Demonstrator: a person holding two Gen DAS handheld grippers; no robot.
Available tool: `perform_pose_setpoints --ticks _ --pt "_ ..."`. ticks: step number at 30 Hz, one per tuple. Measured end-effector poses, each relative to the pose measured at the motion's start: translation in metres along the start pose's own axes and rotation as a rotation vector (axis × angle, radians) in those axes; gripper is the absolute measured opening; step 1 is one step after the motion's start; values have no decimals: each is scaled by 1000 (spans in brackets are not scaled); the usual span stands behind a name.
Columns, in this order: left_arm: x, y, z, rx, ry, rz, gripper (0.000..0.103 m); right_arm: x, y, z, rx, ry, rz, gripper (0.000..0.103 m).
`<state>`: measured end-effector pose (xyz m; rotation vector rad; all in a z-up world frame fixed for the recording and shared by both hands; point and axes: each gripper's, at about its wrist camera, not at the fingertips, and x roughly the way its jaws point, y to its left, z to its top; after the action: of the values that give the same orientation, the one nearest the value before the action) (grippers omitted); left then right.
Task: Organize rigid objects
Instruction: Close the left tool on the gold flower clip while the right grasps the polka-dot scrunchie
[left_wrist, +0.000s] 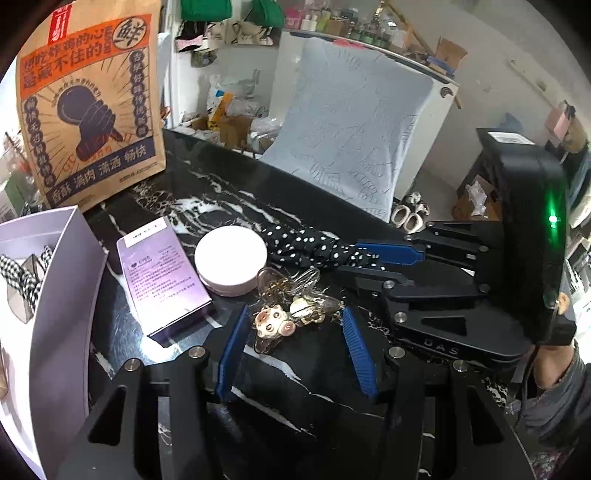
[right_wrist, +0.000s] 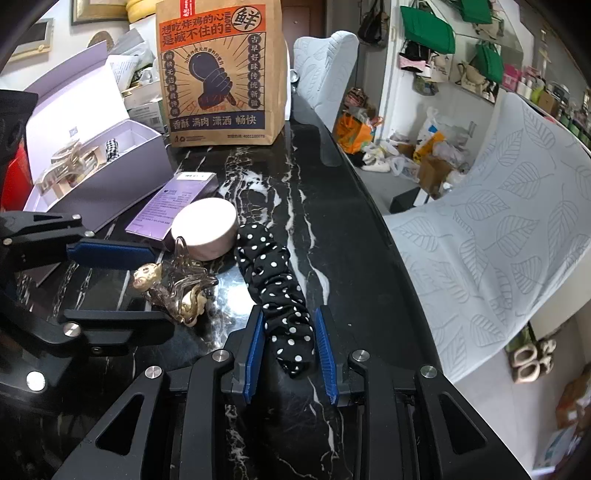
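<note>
Lower centre of each wrist view: the left gripper (left_wrist: 295, 332), jaws parted, straddles a clear hair clip (left_wrist: 291, 299) with pads clear of it, while the right gripper (right_wrist: 290, 354) has its jaws closed on a polka-dot scrunchie (right_wrist: 273, 280). Both items lie on the black marble tabletop (right_wrist: 332, 229). Beyond them, toward upper left, sit a round white jar (left_wrist: 231, 260), a purple box (left_wrist: 166, 280), an open lilac gift box (right_wrist: 92, 155) and a printed paper bag (right_wrist: 221, 70).

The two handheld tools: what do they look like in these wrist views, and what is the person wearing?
Both match: black angular linkage frames with cut-out slots and silver round-head bolts, each ending in two blue ribbed pads. The left tool shows this close up. The right tool seen from the left wrist carries a black housing with a green light and faint lettering on its frame. A grey sleeve covers the arm behind it.
</note>
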<state>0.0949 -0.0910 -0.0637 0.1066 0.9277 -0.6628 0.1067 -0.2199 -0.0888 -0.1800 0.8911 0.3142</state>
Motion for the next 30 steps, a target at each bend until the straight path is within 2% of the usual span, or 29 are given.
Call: perform_pose_setpoints --ticks 3,4,6,7,8,15,22,24,26,30 --pt "2 -1 1 22 8 1 52 0 0 0 1 -1 1 27" --pt "2 -3 1 31 6 1 54 0 0 0 1 -1 2 27" --pt "3 -3 4 40 -3 -6 74 0 0 0 1 -1 2 27" --pt "2 -3 4 40 -17 -17 89 0 0 0 1 -1 2 27" --pt "1 -3 6 43 -29 -13 91 0 0 0 0 -1 2 27" --pt "12 4 10 19 -4 -25 91 0 -2 0 3 6 -2 27" --pt "15 13 14 -82 -30 -21 91 -7 -8 -8 22 5 -19 27" --pt "14 13 12 -97 -44 -29 91 -9 -9 -11 26 2 -18 16" --pt "13 10 9 -88 -51 -39 79 -12 -8 -15 18 -3 -19 15" --pt "16 4 5 -63 -31 -45 73 -15 -9 -19 26 -3 -18 16"
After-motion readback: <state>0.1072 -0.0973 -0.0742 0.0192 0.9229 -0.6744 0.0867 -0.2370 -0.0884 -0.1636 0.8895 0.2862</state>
